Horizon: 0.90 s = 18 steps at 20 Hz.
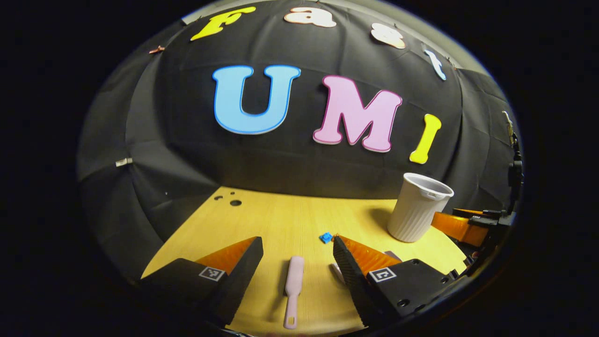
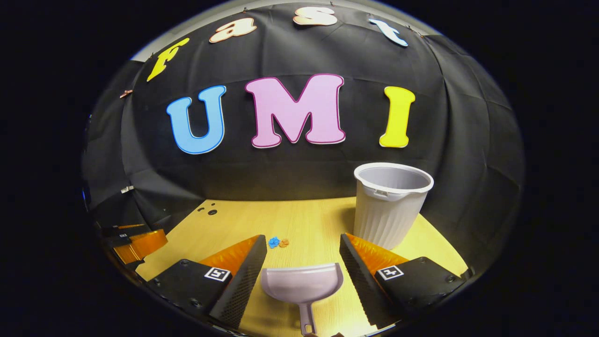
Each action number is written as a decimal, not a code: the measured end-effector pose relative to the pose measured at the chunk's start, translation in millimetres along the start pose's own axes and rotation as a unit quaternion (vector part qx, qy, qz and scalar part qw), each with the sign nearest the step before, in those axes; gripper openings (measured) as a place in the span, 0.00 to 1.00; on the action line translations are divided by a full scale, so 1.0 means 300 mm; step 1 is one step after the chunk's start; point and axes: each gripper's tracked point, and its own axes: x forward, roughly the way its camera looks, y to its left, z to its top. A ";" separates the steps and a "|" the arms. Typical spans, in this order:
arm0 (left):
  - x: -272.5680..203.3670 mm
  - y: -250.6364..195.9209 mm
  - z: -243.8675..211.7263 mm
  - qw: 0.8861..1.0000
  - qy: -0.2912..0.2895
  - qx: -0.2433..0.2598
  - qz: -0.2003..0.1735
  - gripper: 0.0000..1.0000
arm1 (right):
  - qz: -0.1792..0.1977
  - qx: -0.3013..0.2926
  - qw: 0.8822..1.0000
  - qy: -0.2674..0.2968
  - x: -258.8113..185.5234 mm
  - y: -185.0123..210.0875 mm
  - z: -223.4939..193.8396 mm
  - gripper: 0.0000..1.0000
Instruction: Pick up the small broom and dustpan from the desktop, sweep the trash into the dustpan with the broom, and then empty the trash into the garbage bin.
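In the left gripper view, the left gripper point(image 1: 295, 255) hangs over a pale wooden desktop point(image 1: 281, 220) with its two fingers spread wide and nothing held between them. A small pink broom point(image 1: 294, 288) lies flat on the wood in the gap between the fingers, touching neither, its handle end with a hanging hole pointing toward the camera. Just beyond the far finger tips sits a small blue scrap of trash point(image 1: 325, 237). Farther to the right stands a white ribbed garbage bin point(image 1: 418, 208), upright and open at the top. The right gripper point(image 1: 468, 224) shows at the right edge beside the bin. In the right gripper view, the right gripper point(image 2: 303, 252) also has its fingers spread apart and holds nothing. A pale dustpan point(image 2: 302, 283) lies on the desktop point(image 2: 309, 220) between the fingers, its wide mouth facing away and its handle toward the camera. The blue scrap point(image 2: 273, 242) lies with a small orange scrap point(image 2: 284, 242) just past the left finger's tip. The bin point(image 2: 388, 208) stands upright to the right, beyond the right finger. The left gripper point(image 2: 135, 243) shows low at the left edge.
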 end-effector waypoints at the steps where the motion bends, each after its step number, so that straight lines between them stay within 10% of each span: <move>1: 0.010 0.007 -0.040 1.000 0.019 -0.002 -0.001 0.96 | -0.002 0.004 1.000 0.011 0.003 -0.002 -0.020 0.98; 18: 0.210 0.068 -0.649 0.931 0.363 0.034 -0.001 0.96 | -0.016 0.039 0.990 0.138 0.036 -0.036 -0.375 0.99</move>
